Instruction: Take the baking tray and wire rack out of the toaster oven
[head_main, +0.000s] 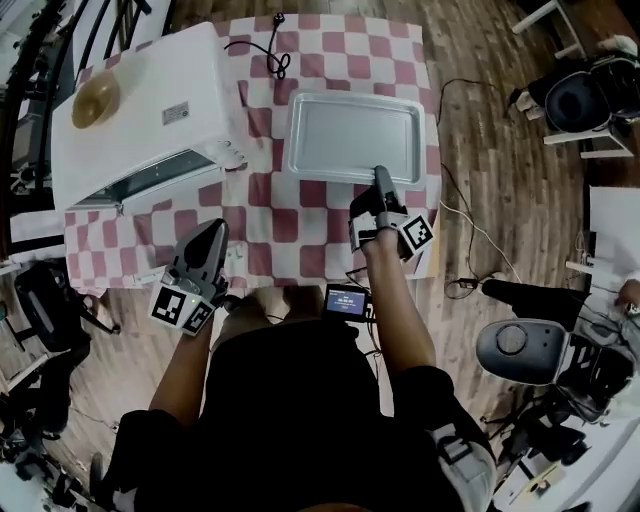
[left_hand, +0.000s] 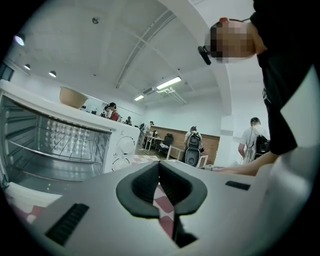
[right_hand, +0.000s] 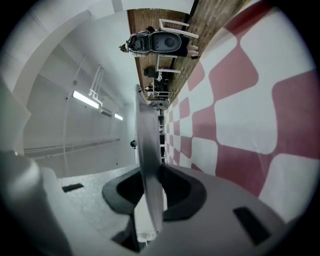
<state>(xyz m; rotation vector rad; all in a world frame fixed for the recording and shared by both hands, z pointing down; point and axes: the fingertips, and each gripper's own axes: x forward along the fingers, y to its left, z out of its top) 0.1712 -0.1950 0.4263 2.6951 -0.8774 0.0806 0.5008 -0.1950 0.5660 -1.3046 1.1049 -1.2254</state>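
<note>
The silver baking tray (head_main: 355, 135) lies flat on the red-and-white checked cloth (head_main: 300, 220), right of the white toaster oven (head_main: 140, 100). My right gripper (head_main: 381, 175) is shut on the tray's near rim; in the right gripper view the rim (right_hand: 147, 150) runs edge-on between the pads (right_hand: 152, 172). The oven's door hangs open toward me. Inside the oven cavity the wire rack (left_hand: 40, 152) rests on its rails. My left gripper (head_main: 213, 232) hovers over the table's near left part, short of the oven, its pads (left_hand: 159, 167) meeting with nothing between them.
A tan bowl (head_main: 96, 97) sits on top of the oven. A black power cord (head_main: 270, 55) trails over the table's far edge. A chair (head_main: 575, 100) and gear stand on the wood floor at the right. Several people stand in the background of the left gripper view.
</note>
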